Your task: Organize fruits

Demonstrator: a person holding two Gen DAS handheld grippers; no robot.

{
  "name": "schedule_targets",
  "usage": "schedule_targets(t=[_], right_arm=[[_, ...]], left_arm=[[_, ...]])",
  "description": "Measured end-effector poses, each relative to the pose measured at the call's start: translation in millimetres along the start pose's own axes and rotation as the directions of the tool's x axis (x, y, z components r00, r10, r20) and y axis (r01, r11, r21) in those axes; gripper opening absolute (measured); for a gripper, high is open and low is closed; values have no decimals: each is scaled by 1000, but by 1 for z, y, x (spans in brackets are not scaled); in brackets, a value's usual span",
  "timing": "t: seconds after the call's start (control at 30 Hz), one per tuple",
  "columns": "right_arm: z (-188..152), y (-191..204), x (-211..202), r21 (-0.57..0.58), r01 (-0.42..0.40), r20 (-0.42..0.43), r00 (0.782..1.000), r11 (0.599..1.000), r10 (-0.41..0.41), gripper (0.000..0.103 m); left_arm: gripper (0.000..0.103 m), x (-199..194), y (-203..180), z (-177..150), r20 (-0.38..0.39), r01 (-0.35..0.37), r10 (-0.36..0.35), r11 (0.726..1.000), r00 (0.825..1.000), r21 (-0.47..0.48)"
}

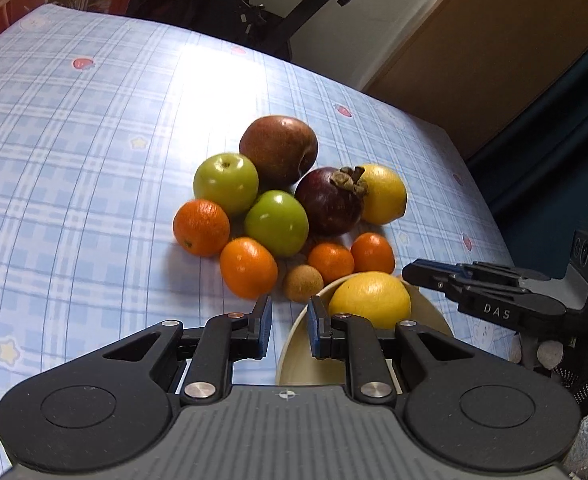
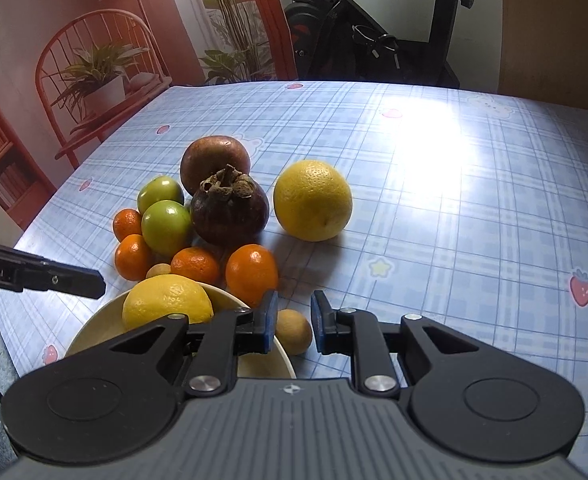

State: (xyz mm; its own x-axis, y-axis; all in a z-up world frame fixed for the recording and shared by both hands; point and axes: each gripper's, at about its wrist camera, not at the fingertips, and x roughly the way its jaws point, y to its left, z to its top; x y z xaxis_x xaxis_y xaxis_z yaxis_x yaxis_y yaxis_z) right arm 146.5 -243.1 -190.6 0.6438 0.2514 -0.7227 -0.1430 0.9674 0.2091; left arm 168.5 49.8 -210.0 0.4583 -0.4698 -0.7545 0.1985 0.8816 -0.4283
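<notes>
Right wrist view: right gripper [image 2: 292, 322] fingers open, empty, astride small brown fruit [image 2: 293, 332]; judged light, firm, grip its middle.

The left gripper [image 1: 290, 330] and right gripper [image 2: 293, 326] are being shown as matte black linkages, fastened with silver screws and copper-coloured rivets. Blue pads are being carried on the fingers [image 1: 265, 322]. Ribbed grey bases are being marked with crosshairs.
</notes>
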Motion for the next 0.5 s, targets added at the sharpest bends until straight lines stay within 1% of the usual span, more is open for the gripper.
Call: schedule_targets(t=[0.13,0.23,0.37,0.5], right_arm=[[-1,-2,-3,-4,16,-4,1000,1000,-16,23],[-5,-6,-8,6,26,3,1000,1000,-26,26],[-7,-13,-14,28,33,17,999,999,-34,26],[-8,-14,-16,34,36,24,999,999,-37,26]], left_arm=[[20,12,-9,15,-11,-16,16,999,1000,32],[20,22,-12,25,-26,-5,5,1000,1000,22],[20,32,-17,28,-40,-20,21,999,999,37],[20,42,-21,29,-65,-50,53,997,996,57]])
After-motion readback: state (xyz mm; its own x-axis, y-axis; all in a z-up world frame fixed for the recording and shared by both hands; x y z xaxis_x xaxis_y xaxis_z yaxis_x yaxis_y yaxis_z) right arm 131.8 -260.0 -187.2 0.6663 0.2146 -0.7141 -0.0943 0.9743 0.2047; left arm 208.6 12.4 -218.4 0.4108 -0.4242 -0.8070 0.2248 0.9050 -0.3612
